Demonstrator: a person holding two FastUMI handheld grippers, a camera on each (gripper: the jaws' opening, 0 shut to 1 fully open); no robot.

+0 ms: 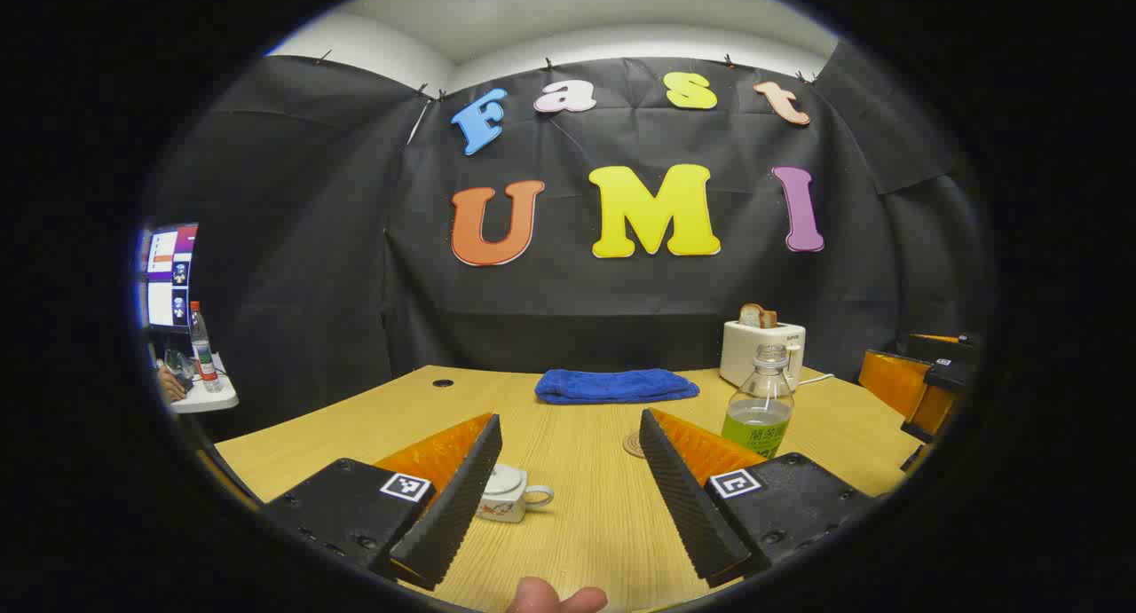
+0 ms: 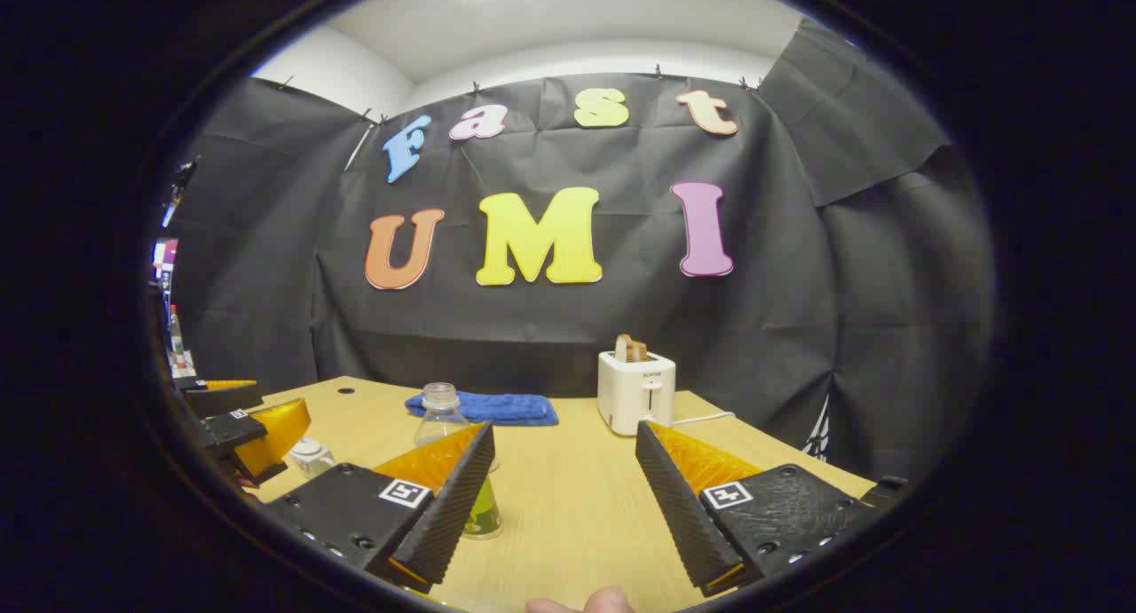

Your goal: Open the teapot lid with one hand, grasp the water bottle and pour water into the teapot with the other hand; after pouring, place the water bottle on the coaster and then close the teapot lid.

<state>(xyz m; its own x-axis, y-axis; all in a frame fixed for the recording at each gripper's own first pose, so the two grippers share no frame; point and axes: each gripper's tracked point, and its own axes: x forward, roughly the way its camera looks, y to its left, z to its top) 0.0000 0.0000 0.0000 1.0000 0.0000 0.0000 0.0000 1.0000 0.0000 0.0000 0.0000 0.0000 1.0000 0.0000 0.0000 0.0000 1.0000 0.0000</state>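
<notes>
A small white teapot (image 1: 513, 492) with its lid on sits on the wooden table (image 1: 586, 524), partly behind one finger of my left gripper (image 1: 570, 418), which is open and holds nothing. A clear uncapped water bottle (image 1: 759, 406) with a green label stands to the right, beside a round coaster (image 1: 633, 444). In the right gripper view the bottle (image 2: 439, 415) stands just behind the left finger of my right gripper (image 2: 564, 428), also open with nothing in it. The teapot (image 2: 311, 458) lies farther left, close to the left gripper (image 2: 253, 413).
A folded blue towel (image 1: 617, 385) lies at the table's back. A white toaster (image 1: 761, 351) holding bread stands at the back right, its cord trailing. A side table with a monitor (image 1: 169, 276) and another bottle (image 1: 202, 347) is far left. A thumb (image 1: 555, 600) shows at the bottom.
</notes>
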